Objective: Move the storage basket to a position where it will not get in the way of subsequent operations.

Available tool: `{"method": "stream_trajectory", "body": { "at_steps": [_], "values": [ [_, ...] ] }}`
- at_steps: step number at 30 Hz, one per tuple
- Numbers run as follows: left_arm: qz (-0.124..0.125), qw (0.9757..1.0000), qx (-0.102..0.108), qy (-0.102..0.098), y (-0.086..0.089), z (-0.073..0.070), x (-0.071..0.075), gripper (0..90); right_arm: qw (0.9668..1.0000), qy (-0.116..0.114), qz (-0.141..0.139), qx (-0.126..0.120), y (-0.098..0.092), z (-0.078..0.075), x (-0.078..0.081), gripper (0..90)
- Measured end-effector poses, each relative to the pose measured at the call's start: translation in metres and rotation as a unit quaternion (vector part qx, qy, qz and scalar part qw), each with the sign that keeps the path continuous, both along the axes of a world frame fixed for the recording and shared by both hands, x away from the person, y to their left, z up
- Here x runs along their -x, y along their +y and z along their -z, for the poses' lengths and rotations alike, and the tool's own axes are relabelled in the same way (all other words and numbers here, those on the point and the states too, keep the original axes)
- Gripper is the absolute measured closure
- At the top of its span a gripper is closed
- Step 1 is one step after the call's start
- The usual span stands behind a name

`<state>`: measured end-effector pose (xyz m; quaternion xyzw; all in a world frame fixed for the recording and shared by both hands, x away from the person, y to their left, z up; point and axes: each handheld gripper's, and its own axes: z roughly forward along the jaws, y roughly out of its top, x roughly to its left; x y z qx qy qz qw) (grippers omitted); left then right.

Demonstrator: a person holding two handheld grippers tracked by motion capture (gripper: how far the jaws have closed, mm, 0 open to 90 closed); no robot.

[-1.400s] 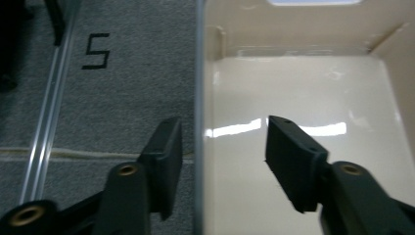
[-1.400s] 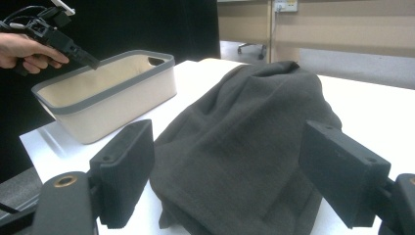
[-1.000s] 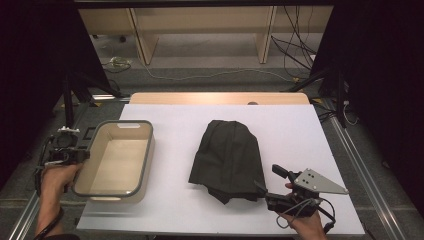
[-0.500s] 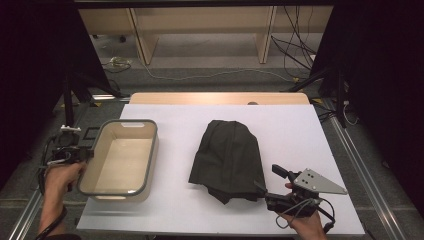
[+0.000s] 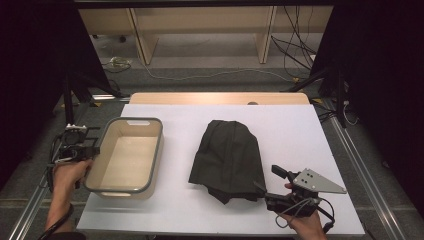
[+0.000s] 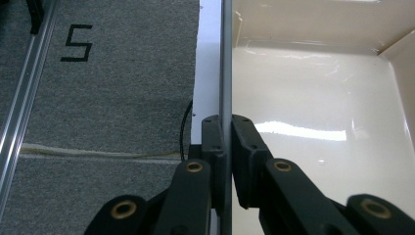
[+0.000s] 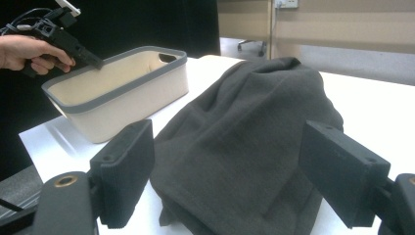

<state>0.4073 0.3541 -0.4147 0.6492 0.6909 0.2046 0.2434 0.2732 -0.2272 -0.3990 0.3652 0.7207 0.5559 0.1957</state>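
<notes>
The left gripper (image 6: 224,147) pinches the grey rim of the cream tub (image 5: 150,150) at the left side of the white table (image 5: 300,130), while the right gripper (image 7: 225,176) waits with its jaws wide apart beside the dark cloth (image 5: 227,155) in the middle.

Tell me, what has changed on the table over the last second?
The left gripper, clamped on the beige bin's left rim, has dragged the bin a little to the right, toward the dark cloth, and turned it slightly. The cloth has stayed put, and the right gripper still waits open at the cloth's near corner.
</notes>
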Motion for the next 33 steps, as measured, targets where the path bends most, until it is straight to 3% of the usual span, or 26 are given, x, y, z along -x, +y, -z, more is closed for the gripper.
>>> {"method": "stream_trajectory", "body": {
  "at_steps": [7, 12, 20, 22, 26, 33],
  "values": [
    [-0.005, 1.0000, 0.006, -0.005, 0.001, 0.000, 0.001, 83.0, 1.0000, 0.004, 0.003, -0.001, -0.001, 0.000, 0.000, 22.0],
    [-0.014, 0.9995, 0.008, -0.029, 0.002, -0.011, 0.004, 77.0, 0.9999, 0.007, 0.006, -0.002, -0.001, 0.001, -0.001, 22.0],
    [-0.002, 0.9978, 0.033, -0.057, -0.003, -0.027, 0.006, 53.7, 0.9999, 0.012, 0.008, -0.004, -0.002, 0.001, -0.001, 22.0],
    [-0.006, 0.9974, 0.040, -0.059, -0.006, -0.031, 0.005, 44.7, 0.9999, 0.012, 0.010, -0.005, -0.002, 0.001, -0.001, 22.0],
    [-0.008, 0.9961, 0.053, -0.071, -0.014, -0.040, 0.005, 35.2, 0.9998, 0.013, 0.012, -0.006, -0.003, 0.001, -0.002, 22.0],
    [0.009, 0.9938, 0.068, -0.087, -0.030, -0.052, 0.005, 27.7, 0.9998, 0.012, 0.015, -0.005, -0.004, 0.001, -0.003, 22.0]
  ]
}}
